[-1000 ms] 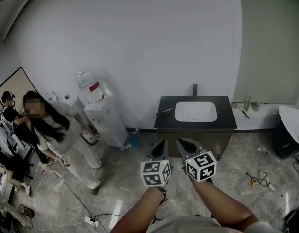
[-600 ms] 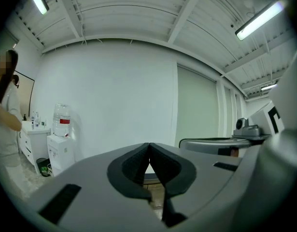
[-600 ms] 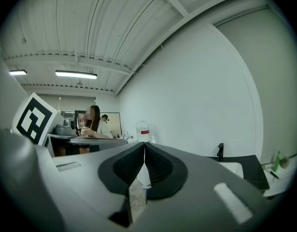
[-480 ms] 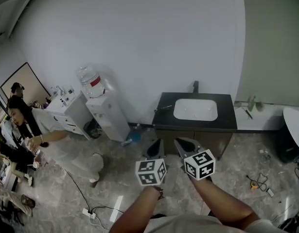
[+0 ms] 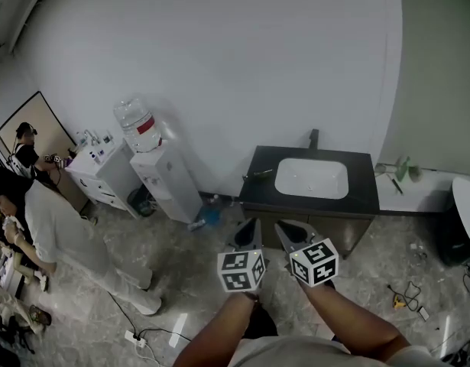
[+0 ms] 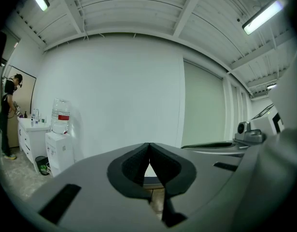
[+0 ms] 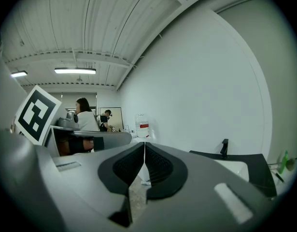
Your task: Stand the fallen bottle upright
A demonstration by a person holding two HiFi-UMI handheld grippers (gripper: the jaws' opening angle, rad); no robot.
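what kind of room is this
Probably an office or workshop room with a washroom-style corner: a sink set in a dark cabinet against a bare wall, a water dispenser beside it, and a cable loose on the floor.

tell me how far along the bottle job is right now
Done: nothing visible yet. In hand: the left hand-held gripper and right hand-held gripper hang in front of the sink counter, jaws together, both empty. Left: everything. A small dark thing lies on the counter beside the basin, too small to say it is the bottle; the bottle has to be found, gripped and stood upright.
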